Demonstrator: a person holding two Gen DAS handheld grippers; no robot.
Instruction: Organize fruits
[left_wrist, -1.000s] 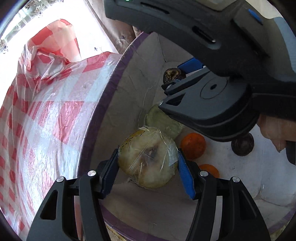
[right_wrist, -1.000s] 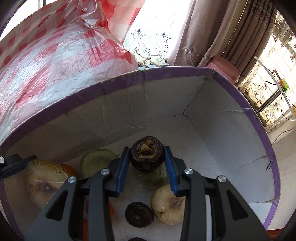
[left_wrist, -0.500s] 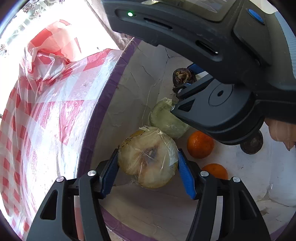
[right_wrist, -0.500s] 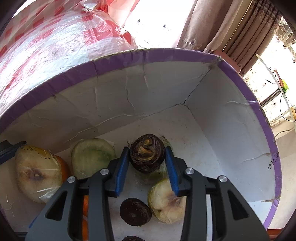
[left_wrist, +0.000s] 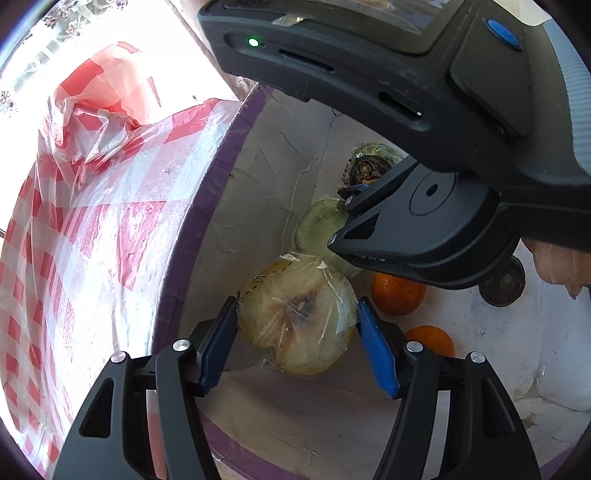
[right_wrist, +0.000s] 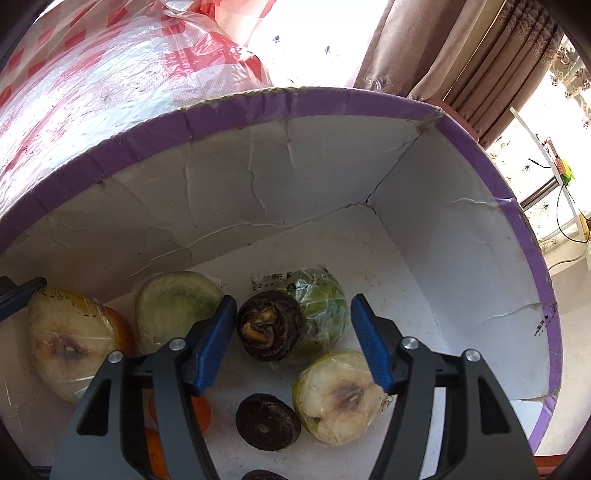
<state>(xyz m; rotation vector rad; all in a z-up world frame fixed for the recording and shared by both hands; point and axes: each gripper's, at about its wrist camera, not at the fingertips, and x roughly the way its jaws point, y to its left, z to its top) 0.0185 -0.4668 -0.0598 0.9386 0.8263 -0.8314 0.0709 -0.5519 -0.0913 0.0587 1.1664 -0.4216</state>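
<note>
Left gripper clamps wrapped pear half low inside box, likely for placing beside other fruit. Right gripper spread wide, dark fruit resting between pads, probably just set down.

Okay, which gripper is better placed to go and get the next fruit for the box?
Right, probably. The right gripper stands open over the dark fruit, carrying nothing. The left gripper is shut on the wrapped pale fruit inside the box.

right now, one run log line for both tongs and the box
left tongs: shut on wrapped pear half | right tongs: open, dark round fruit between pads, resting on wrapped green fruit | purple-rimmed box: holding fruit
</note>
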